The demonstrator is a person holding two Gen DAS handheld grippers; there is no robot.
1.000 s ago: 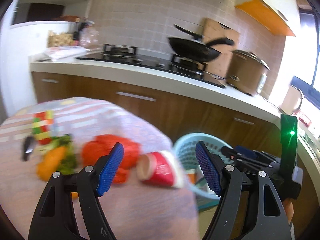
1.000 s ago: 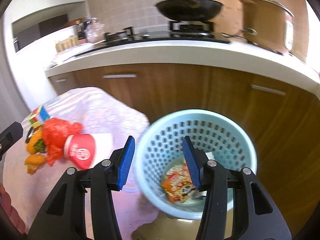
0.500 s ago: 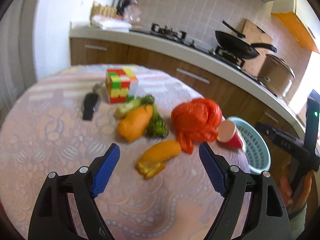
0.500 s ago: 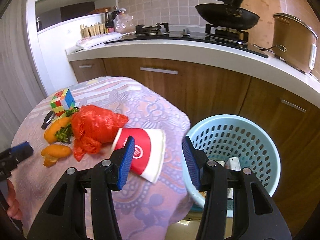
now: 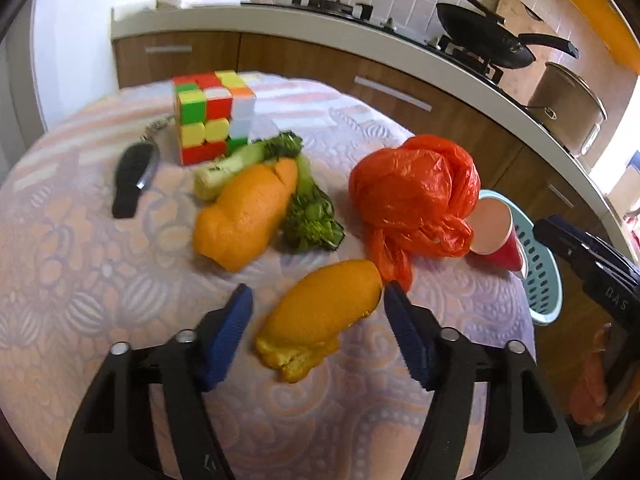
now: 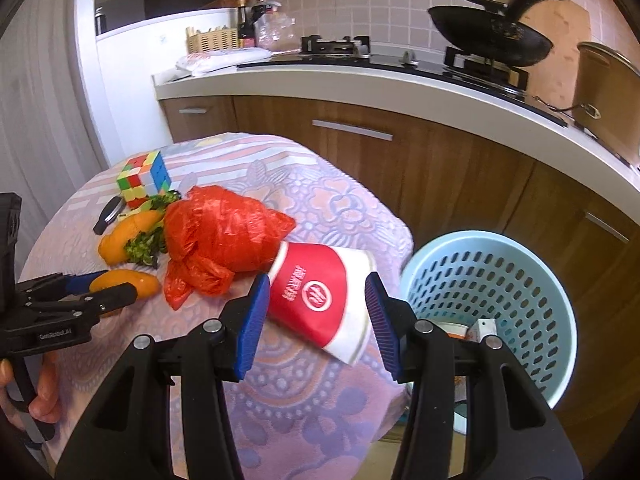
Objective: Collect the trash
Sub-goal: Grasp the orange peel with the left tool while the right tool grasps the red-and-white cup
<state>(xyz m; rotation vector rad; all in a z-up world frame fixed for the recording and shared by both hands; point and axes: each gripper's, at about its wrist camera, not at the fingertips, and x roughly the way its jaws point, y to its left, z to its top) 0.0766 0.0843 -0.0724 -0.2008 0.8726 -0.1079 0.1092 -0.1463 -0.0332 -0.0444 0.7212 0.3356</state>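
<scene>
The left gripper (image 5: 316, 312) stands wide, its blue pads on either side of a curled orange citrus peel (image 5: 320, 320) that lies on the patterned lilac cloth-covered surface (image 5: 80, 280); neither pad touches it yet. The peel looks light, leathery and a little springy, so a pinch across its humped middle, where the gripper already straddles it, should hold better than the ragged torn end nearest the camera. Beyond it sit a larger piece of orange peel (image 5: 248, 212), green vegetable trimmings (image 5: 312, 216) and a crumpled red plastic bag (image 5: 416, 192) (soft and slippery, best taken by a bunched fold).

The right gripper (image 6: 316, 312) is also wide apart and holds nothing, with a red and white paper cup (image 6: 320, 300) lying on its side between the pads, its open mouth towards the bag. The cup is light and thin-walled; it will likely crush under a hard squeeze, which matters little for rubbish, and the grip belongs across its mid-body. Just to the right of this gripper, off the surface's edge and lower, stands the pale blue perforated plastic bin (image 6: 500, 272), already holding some scraps. A colourful puzzle cube (image 5: 212, 116) and a black key fob (image 5: 132, 176) farther off seem not to be rubbish.
</scene>
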